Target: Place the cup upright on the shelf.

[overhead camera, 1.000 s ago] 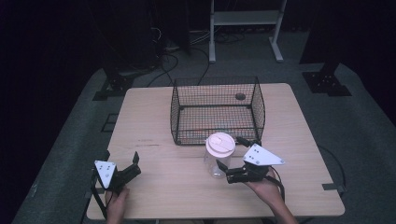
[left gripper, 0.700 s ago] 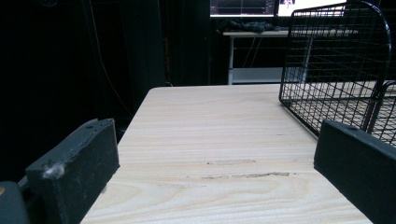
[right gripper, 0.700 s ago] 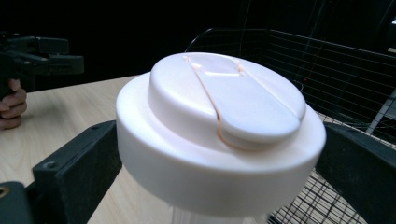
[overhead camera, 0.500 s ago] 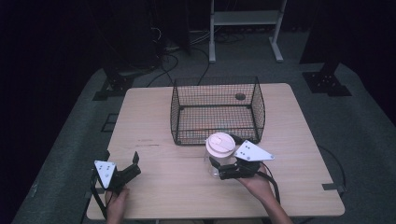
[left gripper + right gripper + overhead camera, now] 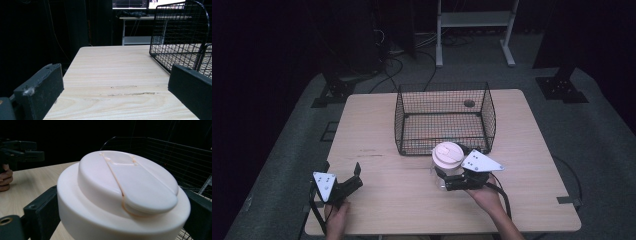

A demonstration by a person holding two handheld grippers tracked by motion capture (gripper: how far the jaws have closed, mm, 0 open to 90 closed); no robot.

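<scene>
Where jaws flank the clear jar (image 5: 442,177), smooth cream lid (image 5: 120,192), right gripper (image 5: 451,181) closed on it, left gripper (image 5: 349,182) agape, empty

The table (image 5: 377,130) is made of light wood and it stands on a grey floor (image 5: 292,150). A black wire basket (image 5: 443,119) stands on its far middle part. A clear jar (image 5: 443,170) with a pale lid (image 5: 448,153) stands just before the basket, toward the near right side.
</scene>
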